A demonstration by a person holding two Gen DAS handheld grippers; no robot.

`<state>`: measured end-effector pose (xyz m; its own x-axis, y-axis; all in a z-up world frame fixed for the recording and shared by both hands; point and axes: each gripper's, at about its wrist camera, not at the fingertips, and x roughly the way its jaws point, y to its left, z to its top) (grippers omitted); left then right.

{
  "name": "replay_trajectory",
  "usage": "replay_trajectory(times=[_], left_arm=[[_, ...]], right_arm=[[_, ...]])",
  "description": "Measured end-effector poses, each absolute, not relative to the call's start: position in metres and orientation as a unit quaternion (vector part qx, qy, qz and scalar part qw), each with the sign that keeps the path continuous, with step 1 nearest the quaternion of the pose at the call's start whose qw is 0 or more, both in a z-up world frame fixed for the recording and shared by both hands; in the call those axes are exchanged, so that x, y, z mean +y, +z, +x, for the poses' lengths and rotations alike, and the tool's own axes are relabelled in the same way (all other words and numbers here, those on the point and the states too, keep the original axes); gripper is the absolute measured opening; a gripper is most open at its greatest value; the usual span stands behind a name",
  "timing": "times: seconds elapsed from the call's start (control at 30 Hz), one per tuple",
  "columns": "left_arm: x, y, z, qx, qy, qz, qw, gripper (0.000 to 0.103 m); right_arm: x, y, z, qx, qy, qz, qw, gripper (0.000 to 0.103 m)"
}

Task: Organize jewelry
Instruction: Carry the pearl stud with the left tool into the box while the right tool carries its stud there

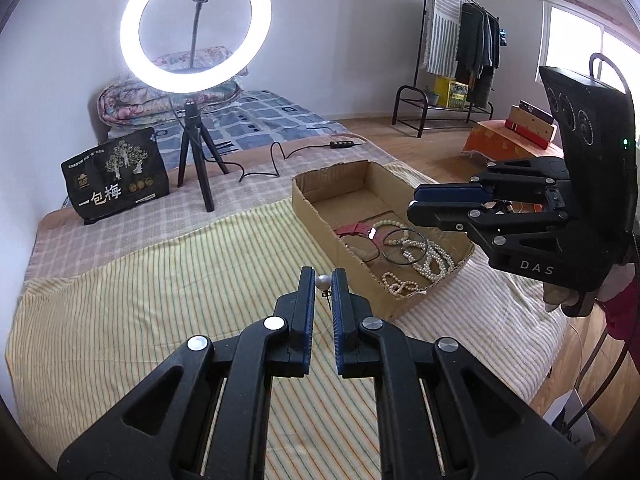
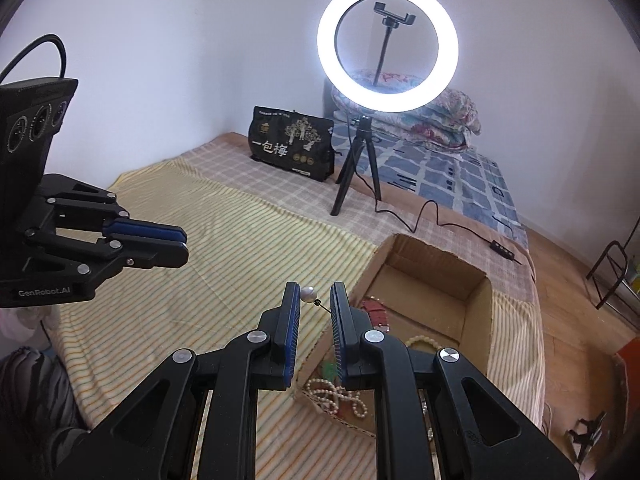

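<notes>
My left gripper (image 1: pixel 323 276) is shut on a pearl stud earring (image 1: pixel 323 281), pinched at the fingertips above the striped yellow cloth (image 1: pixel 160 300). My right gripper (image 2: pixel 314 292) is shut on a second pearl earring (image 2: pixel 308 294), whose pin points toward the right finger. To the right stands an open cardboard box (image 1: pixel 304 196) holding pearl necklaces (image 1: pixel 430 258), a red strap (image 1: pixel 356 229) and a black hoop (image 1: pixel 404 247). The right gripper (image 1: pixel 416 204) hovers over the box's right rim. From the right wrist the box (image 2: pixel 440 248) lies just beyond the fingertips, with the left gripper (image 2: pixel 185 243) off to the left.
A lit ring light (image 1: pixel 196 28) on a small tripod stands behind the box, its cable (image 1: pixel 276 160) trailing across the bed. A black printed bag (image 1: pixel 116 178) sits far left. Folded quilts (image 1: pixel 132 100), a clothes rack (image 1: pixel 460 40) and wooden floor (image 1: pixel 440 148) lie beyond.
</notes>
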<state>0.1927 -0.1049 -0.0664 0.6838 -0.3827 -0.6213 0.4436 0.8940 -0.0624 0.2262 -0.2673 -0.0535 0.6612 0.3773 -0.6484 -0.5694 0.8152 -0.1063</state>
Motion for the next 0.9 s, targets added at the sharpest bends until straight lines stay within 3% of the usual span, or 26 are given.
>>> replay_trajectory(times=[0.9], left_arm=[[-0.2,-0.077,0.255,0.351,-0.288,0.043,0.89,0.006]], right_arm=[[-0.368,-0.071,0.315,0.347,0.182,-0.052,0.919,0.014]])
